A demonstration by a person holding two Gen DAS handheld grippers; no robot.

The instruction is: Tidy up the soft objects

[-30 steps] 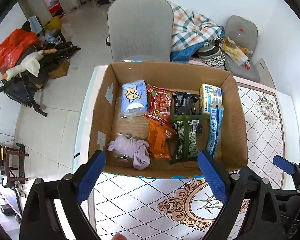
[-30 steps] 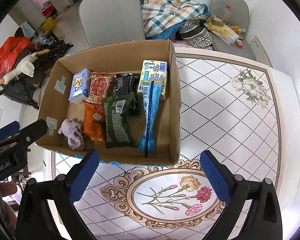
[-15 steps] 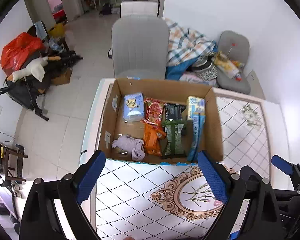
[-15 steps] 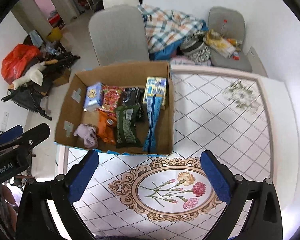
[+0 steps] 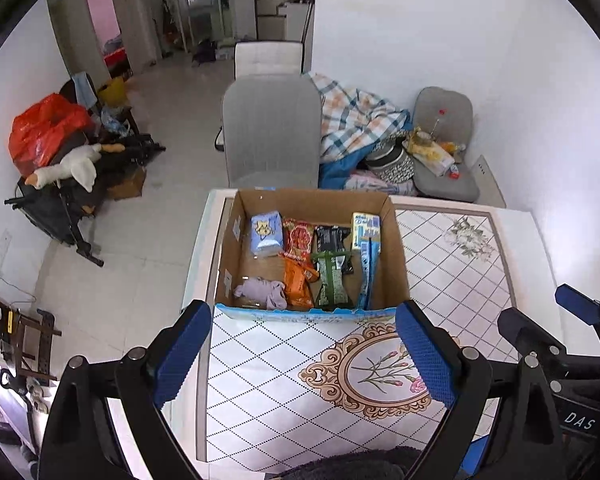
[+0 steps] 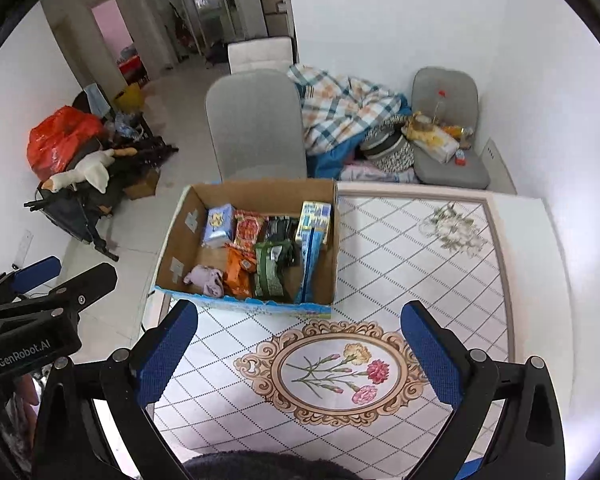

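A cardboard box [image 5: 398,264] [image 6: 332,240] stands at the far left end of the patterned table. It holds a lilac cloth [image 5: 262,291] [image 6: 206,278], a blue tissue pack [image 5: 265,233], red, orange [image 5: 297,286], black and green [image 5: 331,282] snack bags, a long blue pack [image 5: 367,272] and a yellow-blue carton [image 5: 365,225]. My left gripper [image 5: 302,354] is open and empty, well back from the box. My right gripper [image 6: 300,354] is open and empty above the flower medallion [image 6: 334,372].
A grey chair [image 5: 270,128] stands behind the box. A plaid blanket [image 5: 352,120] and a second cluttered chair [image 5: 444,148] are at the back right. Bags and a plush goose [image 5: 66,168] lie on the floor at left. The table's left edge [image 5: 198,264] is beside the box.
Both grippers have pulled back and up from the box, so it looks smaller and farther off. Both stay open and empty. The box contents have not moved.
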